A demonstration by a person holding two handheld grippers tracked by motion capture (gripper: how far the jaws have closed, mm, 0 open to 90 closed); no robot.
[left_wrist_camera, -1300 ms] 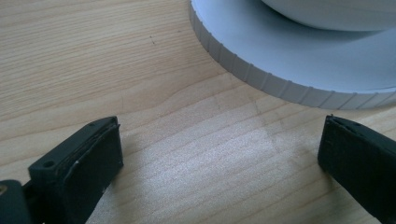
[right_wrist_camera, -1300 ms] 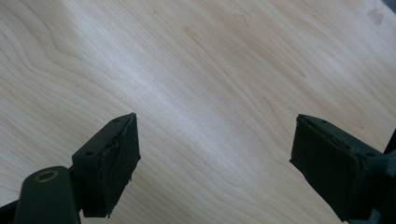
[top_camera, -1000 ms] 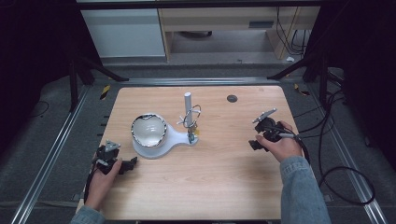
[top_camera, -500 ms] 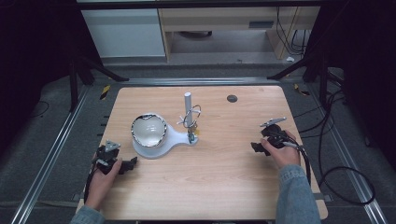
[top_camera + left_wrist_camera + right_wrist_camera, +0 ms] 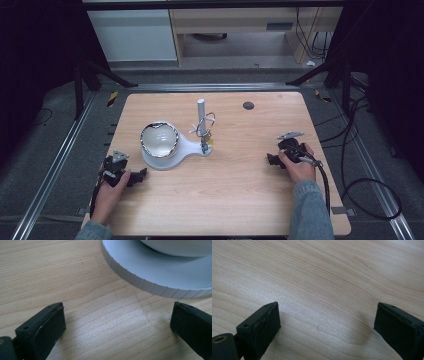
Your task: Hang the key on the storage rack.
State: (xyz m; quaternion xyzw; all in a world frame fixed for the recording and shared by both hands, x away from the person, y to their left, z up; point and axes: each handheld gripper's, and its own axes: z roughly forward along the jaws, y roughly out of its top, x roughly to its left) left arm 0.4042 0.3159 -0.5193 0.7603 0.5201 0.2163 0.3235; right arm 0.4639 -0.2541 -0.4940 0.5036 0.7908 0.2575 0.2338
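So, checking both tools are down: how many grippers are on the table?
2. The left gripper rests near the front left edge, beside the white stand. The right gripper rests at the right side, on bare wood.

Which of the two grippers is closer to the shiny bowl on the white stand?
The left gripper. It rests beside the white plastic stand that holds the shiny round bowl. The right gripper sits farther away across bare wooden table.

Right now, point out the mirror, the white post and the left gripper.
mirror (image 5: 159,139), high view, middle of the round glass.
white post (image 5: 201,110), high view, upper shaft.
left gripper (image 5: 117,325), left gripper view, gap midway between its open jaws.
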